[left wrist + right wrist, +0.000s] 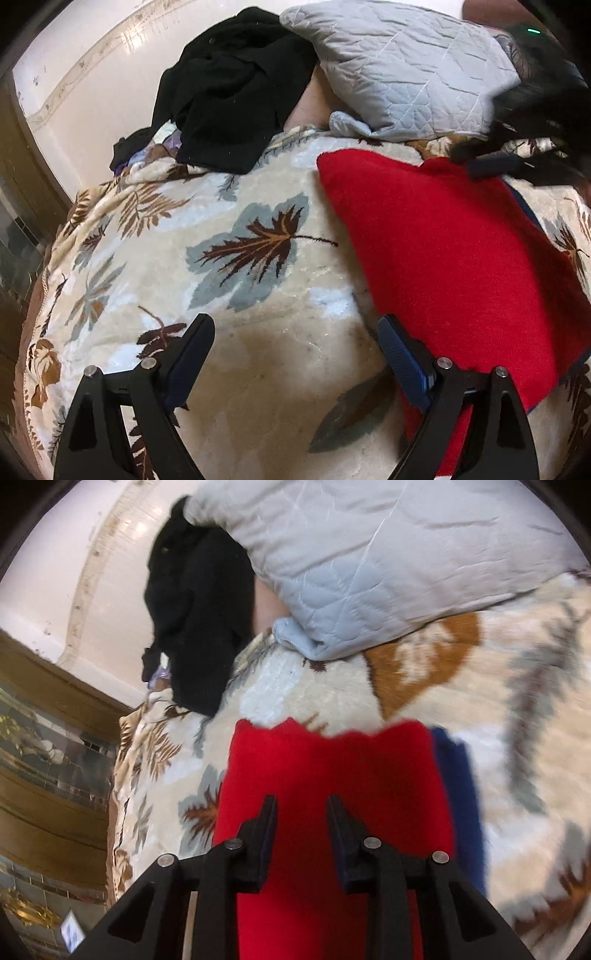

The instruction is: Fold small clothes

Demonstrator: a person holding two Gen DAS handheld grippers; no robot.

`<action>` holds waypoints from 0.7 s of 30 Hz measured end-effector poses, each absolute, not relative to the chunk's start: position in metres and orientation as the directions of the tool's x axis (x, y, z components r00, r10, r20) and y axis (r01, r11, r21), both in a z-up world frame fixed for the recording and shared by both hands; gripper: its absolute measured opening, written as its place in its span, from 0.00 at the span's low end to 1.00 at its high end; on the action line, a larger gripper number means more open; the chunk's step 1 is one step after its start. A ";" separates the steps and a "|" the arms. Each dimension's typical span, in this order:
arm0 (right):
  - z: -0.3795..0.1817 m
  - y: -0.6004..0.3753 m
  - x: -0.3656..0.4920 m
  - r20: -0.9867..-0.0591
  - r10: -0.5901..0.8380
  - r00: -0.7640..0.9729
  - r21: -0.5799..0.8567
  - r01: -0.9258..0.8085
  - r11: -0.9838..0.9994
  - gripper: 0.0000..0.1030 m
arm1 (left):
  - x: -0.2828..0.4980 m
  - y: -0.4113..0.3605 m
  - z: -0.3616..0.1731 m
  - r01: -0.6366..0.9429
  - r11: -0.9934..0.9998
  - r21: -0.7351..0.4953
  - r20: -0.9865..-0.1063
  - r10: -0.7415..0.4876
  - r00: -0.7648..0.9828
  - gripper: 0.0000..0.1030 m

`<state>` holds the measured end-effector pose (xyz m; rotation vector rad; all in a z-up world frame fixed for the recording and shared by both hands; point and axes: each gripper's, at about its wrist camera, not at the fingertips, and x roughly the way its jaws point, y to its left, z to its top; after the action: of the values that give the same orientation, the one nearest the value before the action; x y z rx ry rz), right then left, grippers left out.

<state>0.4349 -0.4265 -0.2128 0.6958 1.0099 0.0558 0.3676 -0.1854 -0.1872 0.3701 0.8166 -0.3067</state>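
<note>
Covering the bed, a cream leaf-print blanket [258,369] carries everything. Nearest, the left gripper [295,347] stands wide apart, empty. One red knit garment [443,258] lies flat beside it; the right gripper [302,812], jaws parted and clamping nothing, hovers above. Farther: one black garment [229,92], one grey quilted pillow [399,70], then a white wall [92,85].

**Red on a leaf-print blanket**

The folded garment [454,251] was bright red with a navy edge. The blanket [258,369] was cream, patterned with brown, rust and grey-blue leaves. The quilted pillow [402,62] was pale grey; the heaped clothing [232,96] black.
</note>
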 end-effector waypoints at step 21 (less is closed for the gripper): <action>-0.223 -0.438 0.329 -0.735 0.329 0.593 0.588 0.315 0.745 0.33 | 0.357 -0.191 -0.176 0.412 0.888 0.202 -0.721 -0.151 0.677 0.88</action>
<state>0.3286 -0.4377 -0.2232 0.7604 0.9608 0.0093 0.3574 -0.1907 -0.1757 0.3661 0.7666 -0.3244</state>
